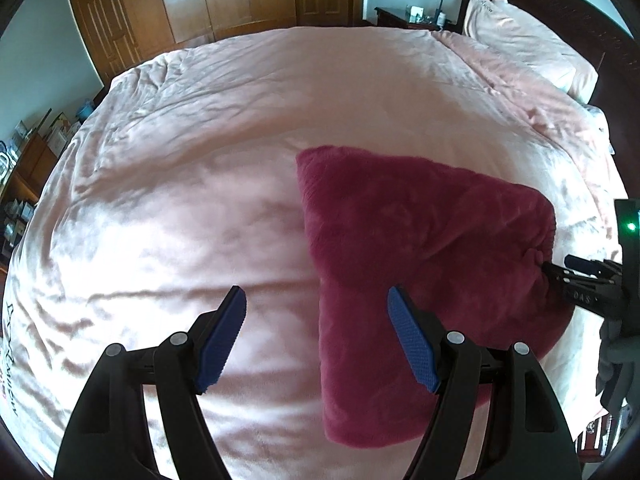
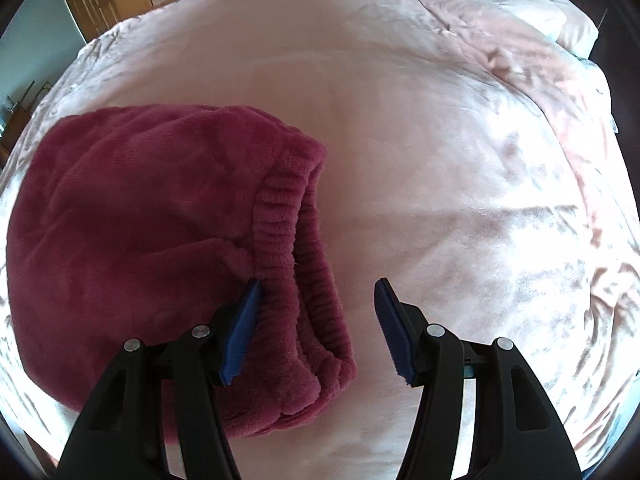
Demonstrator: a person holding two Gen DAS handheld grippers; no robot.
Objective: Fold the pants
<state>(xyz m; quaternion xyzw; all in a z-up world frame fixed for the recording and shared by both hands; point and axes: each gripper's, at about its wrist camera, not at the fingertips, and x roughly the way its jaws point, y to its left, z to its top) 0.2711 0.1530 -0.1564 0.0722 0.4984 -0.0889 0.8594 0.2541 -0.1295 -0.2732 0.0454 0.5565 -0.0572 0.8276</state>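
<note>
While the folded pants (image 1: 420, 260) sit on the bed (image 1: 180, 200), left gripper (image 1: 316, 308) hovers wide open, empty. Right gripper (image 2: 316, 296) at 3 o'clock looks spread around the waistband (image 2: 304, 264), probably not pinching.

We see the left gripper (image 1: 316, 308) held above the pink bed (image 1: 192, 168), its jaws apart with nothing between them. The folded maroon pants (image 1: 424, 248) lie on the bed beneath its right jaw. The right gripper (image 1: 560, 276) meets their far right edge.
</note>
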